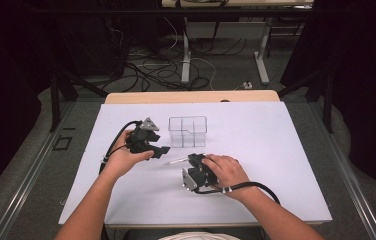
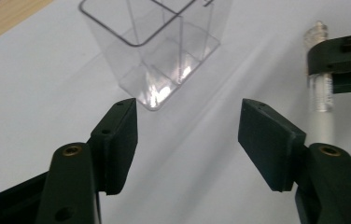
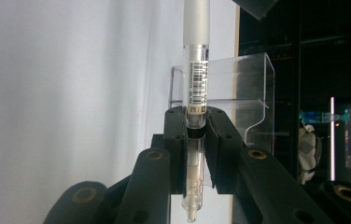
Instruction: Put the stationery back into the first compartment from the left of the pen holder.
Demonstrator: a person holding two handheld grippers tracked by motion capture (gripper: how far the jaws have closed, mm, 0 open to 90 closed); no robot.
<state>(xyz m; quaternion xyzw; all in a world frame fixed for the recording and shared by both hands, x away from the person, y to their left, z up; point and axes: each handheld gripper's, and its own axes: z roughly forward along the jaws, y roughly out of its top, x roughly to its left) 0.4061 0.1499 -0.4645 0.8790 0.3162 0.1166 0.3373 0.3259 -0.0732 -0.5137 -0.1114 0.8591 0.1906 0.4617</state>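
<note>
The bench [image 1: 276, 165] spreads wide in front of me, covered by a white sheet, with a strip of bare wood showing along its far edge. Past it lies a grey floor [image 1: 226, 75] with loose cables and the legs of another table.

Near the middle of the white sheet stands a clear plastic box [image 1: 187, 131], upright, open at the top and split by clear walls into compartments. In the left gripper view the box [image 2: 164, 56] stands just beyond my jaws, and I see bright glints on its bottom.

My left hand [image 1: 121, 159] holds the left gripper [image 1: 160, 148] just to the left of the box, low over the sheet. In its own view the left gripper [image 2: 187, 126] has its jaws well apart, with only white sheet between them; they grip nothing.

My right hand [image 1: 228, 172] rests on the sheet in front of the box, a little to its right, with the right gripper [image 1: 192, 159] turned toward my left one. In its own view the right gripper [image 3: 195, 126] is clamped tight on a pen [image 3: 196, 60].

The pen is thin, with a clear barrel, a barcode label and a frosted white part beyond the pads. From above the pen [image 1: 175, 161] pokes out leftward from the right gripper, low over the sheet, in front of the box. In the left gripper view the pen [image 2: 320, 91] shows at the right edge, held by the other gripper.
</note>
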